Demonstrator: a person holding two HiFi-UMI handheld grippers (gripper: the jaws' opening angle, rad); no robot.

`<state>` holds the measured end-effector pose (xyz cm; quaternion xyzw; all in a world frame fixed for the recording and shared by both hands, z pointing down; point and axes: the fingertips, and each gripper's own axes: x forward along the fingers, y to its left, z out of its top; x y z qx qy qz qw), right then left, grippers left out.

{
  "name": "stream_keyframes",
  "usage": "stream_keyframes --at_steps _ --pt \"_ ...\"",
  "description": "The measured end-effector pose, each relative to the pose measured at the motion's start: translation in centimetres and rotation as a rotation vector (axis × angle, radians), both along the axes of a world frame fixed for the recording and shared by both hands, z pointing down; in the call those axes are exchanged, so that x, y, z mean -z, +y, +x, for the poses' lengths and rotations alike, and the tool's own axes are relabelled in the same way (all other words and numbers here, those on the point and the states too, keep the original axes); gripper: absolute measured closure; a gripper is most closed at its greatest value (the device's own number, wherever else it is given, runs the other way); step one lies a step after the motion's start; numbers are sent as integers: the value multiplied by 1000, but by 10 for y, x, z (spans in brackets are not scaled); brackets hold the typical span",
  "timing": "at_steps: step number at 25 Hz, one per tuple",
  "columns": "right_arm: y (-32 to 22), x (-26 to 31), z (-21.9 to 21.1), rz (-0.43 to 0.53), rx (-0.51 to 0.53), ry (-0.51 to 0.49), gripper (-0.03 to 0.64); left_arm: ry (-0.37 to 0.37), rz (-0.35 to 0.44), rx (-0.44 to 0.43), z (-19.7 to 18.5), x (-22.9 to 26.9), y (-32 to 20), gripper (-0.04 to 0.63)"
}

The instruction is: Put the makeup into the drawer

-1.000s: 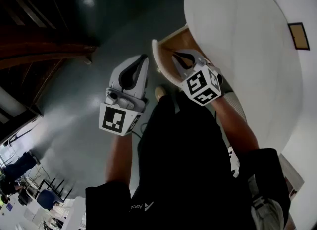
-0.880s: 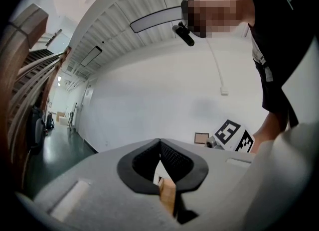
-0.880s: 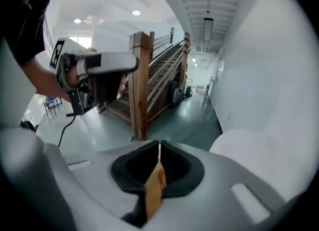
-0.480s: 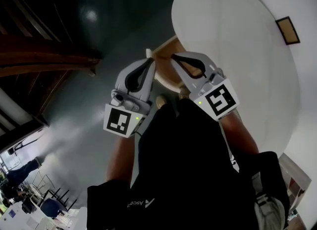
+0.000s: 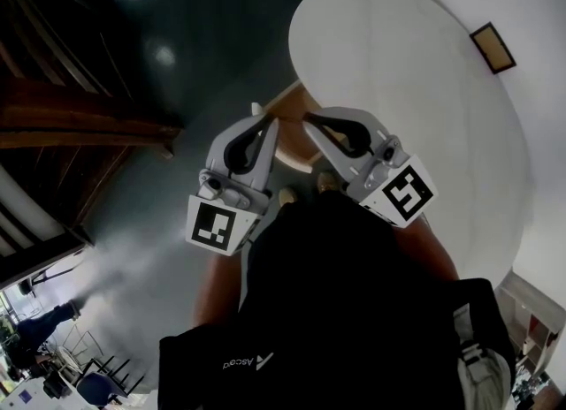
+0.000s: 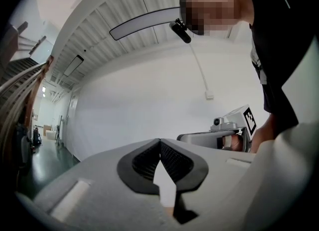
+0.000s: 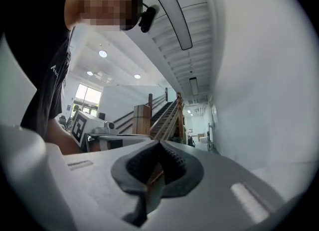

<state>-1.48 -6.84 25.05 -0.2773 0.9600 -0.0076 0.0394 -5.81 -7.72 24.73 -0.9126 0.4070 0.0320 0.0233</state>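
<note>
We cannot find the makeup in any view. In the head view a wooden piece [image 5: 290,145] with a pale edge shows in the middle of the frame, under the rim of the round white table [image 5: 398,90]. We cannot tell if it is the drawer.

Just in front of this piece the two grippers are side by side, near each other but apart, with their tips toward the table. The left gripper [image 5: 263,124] is at center left and the right gripper [image 5: 311,120] at center right.

In the left gripper view the jaws of the left gripper [image 6: 160,141] are together at the tips, with nothing between them. Behind them there is only a white wall [image 6: 149,90], and the right gripper [image 6: 214,138] shows at the right edge.

In the right gripper view the jaws of the right gripper [image 7: 159,143] are also closed and hold nothing. The left gripper [image 7: 107,136] shows at the left. Wooden stairs [image 7: 167,118] rise in the middle of that frame.

In the lower half of the head view we see the person's black shirt [image 5: 345,293] and both forearms. The dark floor [image 5: 195,46] fills the upper left, with the stairs [image 5: 53,117] at the left edge.
</note>
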Motion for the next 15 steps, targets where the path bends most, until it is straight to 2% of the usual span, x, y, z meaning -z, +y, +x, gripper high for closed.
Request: stream_keyframes --at_steps 6,15 --pt "17 18 23 18 1 -64 614 -8 22 -3 17 13 18 584" --pt "18 19 31 32 -27 -44 614 -9 46 -10 25 22 23 584"
